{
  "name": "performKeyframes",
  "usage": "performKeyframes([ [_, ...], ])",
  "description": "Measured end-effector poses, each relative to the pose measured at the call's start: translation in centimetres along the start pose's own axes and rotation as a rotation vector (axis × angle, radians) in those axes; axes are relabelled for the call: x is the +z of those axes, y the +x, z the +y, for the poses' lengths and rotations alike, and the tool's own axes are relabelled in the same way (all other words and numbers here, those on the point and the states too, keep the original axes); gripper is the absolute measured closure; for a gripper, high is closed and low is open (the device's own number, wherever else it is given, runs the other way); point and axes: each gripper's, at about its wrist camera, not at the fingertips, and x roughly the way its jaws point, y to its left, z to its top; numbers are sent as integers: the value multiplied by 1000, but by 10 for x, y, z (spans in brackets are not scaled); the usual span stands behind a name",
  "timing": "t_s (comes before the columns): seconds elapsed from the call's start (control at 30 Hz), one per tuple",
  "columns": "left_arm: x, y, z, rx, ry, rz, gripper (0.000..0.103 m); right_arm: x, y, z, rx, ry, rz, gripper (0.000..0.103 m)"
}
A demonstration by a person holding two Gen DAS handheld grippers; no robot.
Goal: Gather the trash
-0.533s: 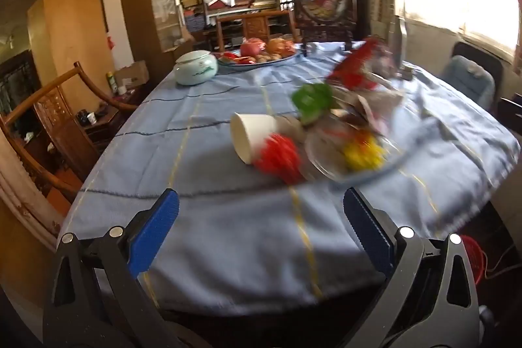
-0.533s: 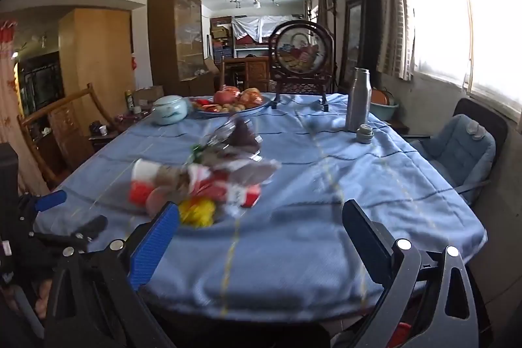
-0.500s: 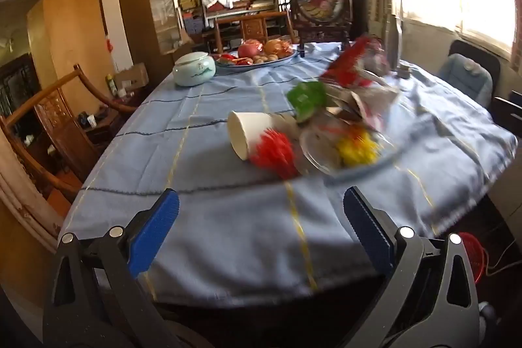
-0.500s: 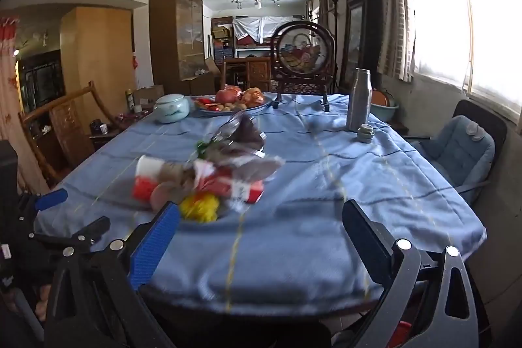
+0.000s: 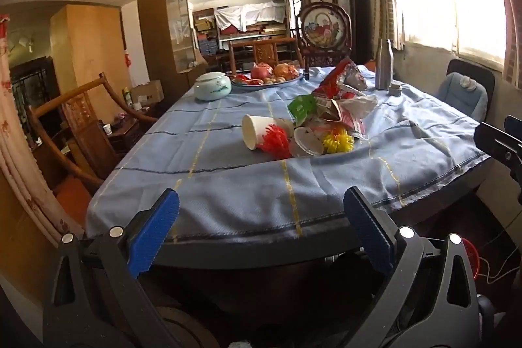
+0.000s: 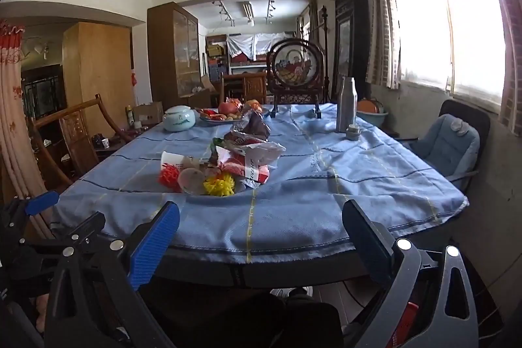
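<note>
A pile of trash lies on the blue tablecloth [image 5: 228,185]: a tipped white paper cup [image 5: 257,131], a red plastic puff [image 5: 275,141], a second tipped cup [image 5: 306,142], a yellow puff [image 5: 337,142], a green packet [image 5: 301,106] and red-and-white wrappers [image 5: 342,106]. The right wrist view shows the same pile, with the red puff [image 6: 169,176], yellow puff [image 6: 219,184] and wrappers [image 6: 251,158]. My left gripper [image 5: 261,230] is open and empty, short of the table's near edge. My right gripper [image 6: 261,237] is open and empty, also before the edge.
A pale green lidded jar [image 5: 212,86] and a fruit plate [image 5: 267,77] stand at the far end. A steel bottle [image 6: 346,108] with its cap [image 6: 353,131] stands far right. Wooden chairs [image 5: 75,126] stand left, a blue cushioned chair [image 6: 453,142] right.
Both grippers have pulled back and down from the table, so the near edge of the cloth now shows. The trash pile has not moved.
</note>
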Motion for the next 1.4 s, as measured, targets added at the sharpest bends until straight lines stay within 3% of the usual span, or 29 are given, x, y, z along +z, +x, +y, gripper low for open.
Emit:
performKeyframes([
  [0.4,-3,-32,6,6,-35,33,6,1,-30,6,11,1,-32,5],
  [1.4,-6,-28,8,13,-37,45,6,0,-29,5,7,2,-33,5],
])
